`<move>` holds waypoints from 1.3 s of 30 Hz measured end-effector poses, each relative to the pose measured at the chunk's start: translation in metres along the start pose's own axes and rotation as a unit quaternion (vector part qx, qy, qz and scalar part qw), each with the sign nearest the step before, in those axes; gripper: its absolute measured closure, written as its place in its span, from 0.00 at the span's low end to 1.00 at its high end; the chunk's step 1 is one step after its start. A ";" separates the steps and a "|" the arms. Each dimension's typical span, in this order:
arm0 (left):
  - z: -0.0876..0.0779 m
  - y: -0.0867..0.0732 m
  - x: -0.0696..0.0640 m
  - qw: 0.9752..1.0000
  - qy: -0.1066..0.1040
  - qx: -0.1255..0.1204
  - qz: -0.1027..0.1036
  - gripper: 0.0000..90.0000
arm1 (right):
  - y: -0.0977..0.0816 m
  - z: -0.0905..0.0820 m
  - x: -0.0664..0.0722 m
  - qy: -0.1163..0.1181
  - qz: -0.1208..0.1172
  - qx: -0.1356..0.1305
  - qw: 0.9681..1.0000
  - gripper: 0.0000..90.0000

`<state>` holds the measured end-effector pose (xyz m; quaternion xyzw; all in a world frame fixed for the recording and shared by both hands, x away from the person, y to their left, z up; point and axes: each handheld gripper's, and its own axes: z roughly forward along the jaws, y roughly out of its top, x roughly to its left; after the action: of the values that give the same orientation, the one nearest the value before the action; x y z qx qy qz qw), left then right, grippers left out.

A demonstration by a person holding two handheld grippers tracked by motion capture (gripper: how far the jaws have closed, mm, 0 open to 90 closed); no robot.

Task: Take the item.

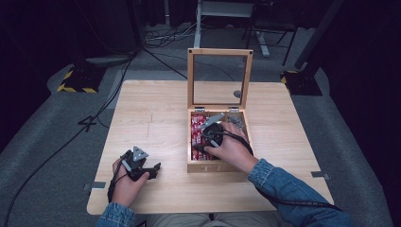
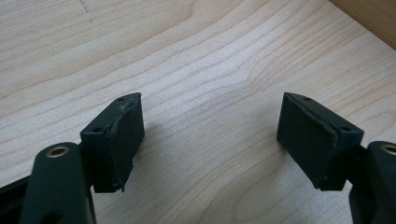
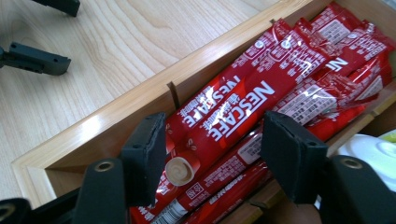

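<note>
Right hand-held gripper (image 3: 212,154) gapes astride a red coffee stick (image 3: 224,116) (ungripped); left hand-held gripper (image 2: 210,135) open, empty

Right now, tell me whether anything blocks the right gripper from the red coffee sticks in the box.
Nothing visible does: the right gripper hangs open right over the coffee sticks, with the box lid up.

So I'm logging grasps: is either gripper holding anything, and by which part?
Nothing is held. The right gripper straddles a red coffee stick in the wooden box, jaws not pressing; the left gripper is open.
</note>
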<state>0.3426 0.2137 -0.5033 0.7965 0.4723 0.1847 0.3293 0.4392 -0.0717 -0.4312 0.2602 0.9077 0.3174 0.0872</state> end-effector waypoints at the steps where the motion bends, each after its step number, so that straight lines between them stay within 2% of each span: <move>1: 0.000 0.000 0.000 1.000 0.000 0.000 0.000 0.26 | 0.000 0.000 0.001 0.001 0.000 0.000 1.000 0.45; 7: 0.000 0.000 0.000 1.000 0.000 0.000 0.000 0.26 | -0.003 0.006 0.005 0.016 -0.005 0.013 1.000 0.49; 9: 0.000 0.000 0.000 1.000 0.000 0.000 0.000 0.26 | -0.003 0.006 0.006 0.008 -0.010 0.014 1.000 0.54; 14: 0.000 0.000 0.000 1.000 0.000 0.000 0.000 0.26 | -0.002 -0.002 0.002 0.014 0.021 0.012 1.000 0.76; 19: 0.000 0.000 0.000 1.000 0.000 0.000 0.000 0.26 | -0.002 -0.007 0.005 0.032 0.047 -0.008 0.998 0.86; 24: 0.000 0.000 0.000 1.000 0.000 0.000 0.000 0.26 | 0.003 -0.016 0.006 0.036 0.051 -0.038 0.997 0.88; 26: 0.000 0.000 0.000 1.000 0.000 0.000 0.000 0.26 | 0.005 -0.020 0.005 0.045 0.061 -0.051 0.996 0.88; 39: 0.001 0.001 0.000 1.000 -0.002 0.000 -0.001 0.25 | 0.013 -0.048 -0.001 0.047 0.065 -0.097 0.992 0.88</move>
<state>0.3439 0.2129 -0.5034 0.7961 0.4725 0.1831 0.3307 0.4301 -0.0895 -0.3851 0.2934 0.8569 0.4211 0.0486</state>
